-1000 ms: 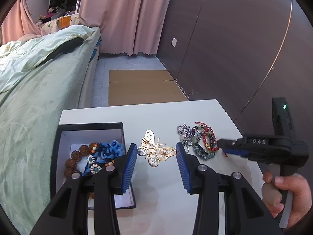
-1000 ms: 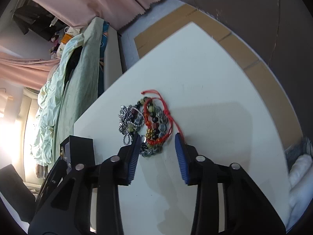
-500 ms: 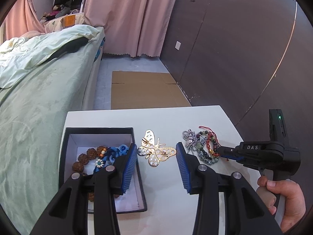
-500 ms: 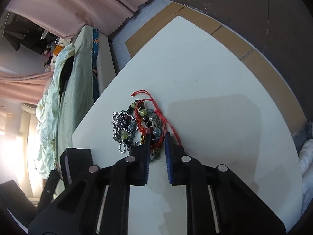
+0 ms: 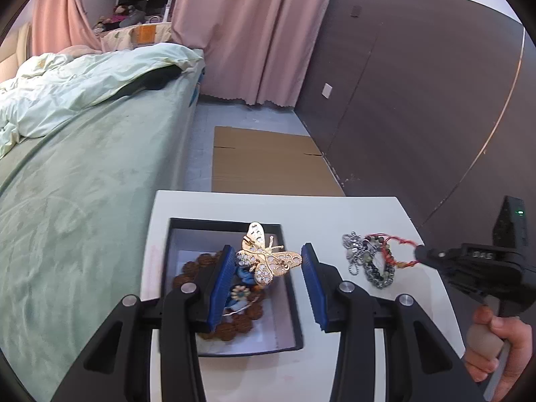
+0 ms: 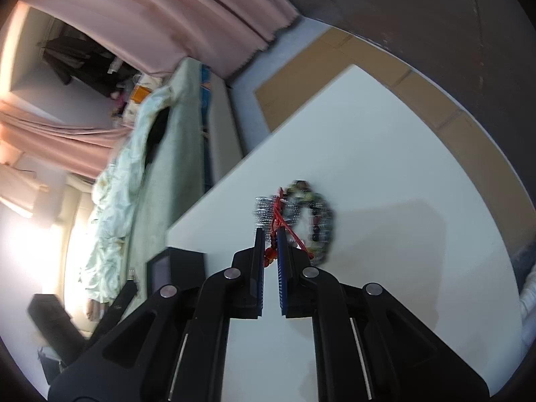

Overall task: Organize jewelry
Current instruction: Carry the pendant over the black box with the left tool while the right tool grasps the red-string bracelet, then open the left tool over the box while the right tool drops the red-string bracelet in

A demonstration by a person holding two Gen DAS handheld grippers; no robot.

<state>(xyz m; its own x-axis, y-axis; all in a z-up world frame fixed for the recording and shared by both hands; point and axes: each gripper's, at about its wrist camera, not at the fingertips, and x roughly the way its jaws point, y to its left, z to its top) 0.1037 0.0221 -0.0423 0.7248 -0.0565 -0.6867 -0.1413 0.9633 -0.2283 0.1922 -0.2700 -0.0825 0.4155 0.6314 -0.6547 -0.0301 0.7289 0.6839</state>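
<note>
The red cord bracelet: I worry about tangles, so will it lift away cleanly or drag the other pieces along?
The red cord bracelet, pinched in the right tool, looks thin and floppy, so it will probably sag. It overlaps the beaded bracelets and silver chain, so it may snag and drag them.

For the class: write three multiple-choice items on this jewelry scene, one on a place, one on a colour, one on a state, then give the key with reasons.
1. Where is the gold butterfly brooch?
A. over the black box
B. on the bed
C. on the cardboard

2. What colour is the cord the right gripper pinches?
A. blue
B. red
C. white

3. How is the left gripper set?
A. shut on the brooch
B. shut on beads
C. open

Key: 1 A, the brooch shows above the black box with the beads. 2 B, a red cord bracelet sits between nearly closed pads. 3 C, wide gaps flank the brooch.
</note>
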